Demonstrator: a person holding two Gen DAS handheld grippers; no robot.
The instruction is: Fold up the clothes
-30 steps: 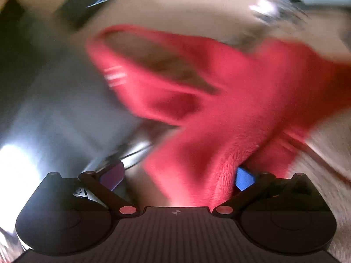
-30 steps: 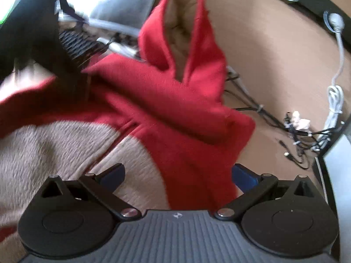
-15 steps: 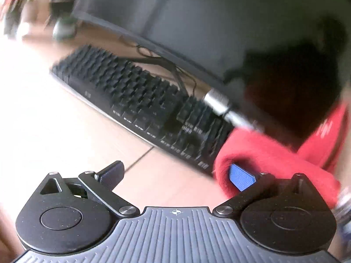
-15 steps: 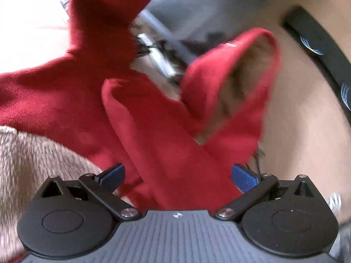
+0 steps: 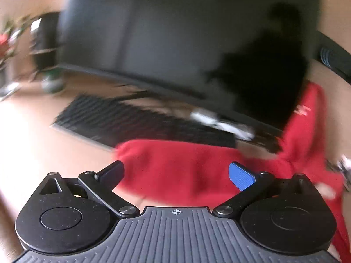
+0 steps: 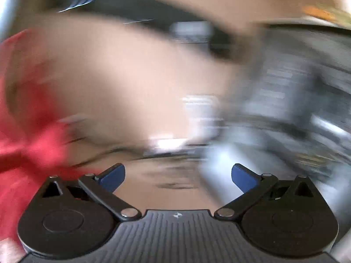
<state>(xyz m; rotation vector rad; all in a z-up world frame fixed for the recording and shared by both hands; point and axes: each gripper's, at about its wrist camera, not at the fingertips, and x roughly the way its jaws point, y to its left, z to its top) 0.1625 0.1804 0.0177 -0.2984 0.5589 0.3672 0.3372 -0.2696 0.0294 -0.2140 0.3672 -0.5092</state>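
A red fleece hoodie (image 5: 179, 166) lies on the wooden desk in the left wrist view, spreading to the right where white lettering shows on a raised part (image 5: 302, 109). My left gripper (image 5: 176, 174) is open, its fingers wide apart just above the near edge of the red cloth, gripping nothing. In the right wrist view the picture is heavily blurred; the hoodie (image 6: 24, 144) appears only at the left edge. My right gripper (image 6: 177, 175) is open over bare desk, with nothing between its blue pads (image 6: 243, 177).
A black keyboard (image 5: 122, 120) lies behind the hoodie, with a large dark monitor (image 5: 153, 39) behind it. A plant (image 5: 8, 37) stands at far left. Blurred grey equipment (image 6: 285, 109) fills the right side of the right wrist view.
Both grippers have swung away from the hoodie, which was draped between their fingers a second ago. The left now faces keyboard and monitor; the right has turned sharply right, leaving the cloth at its left.
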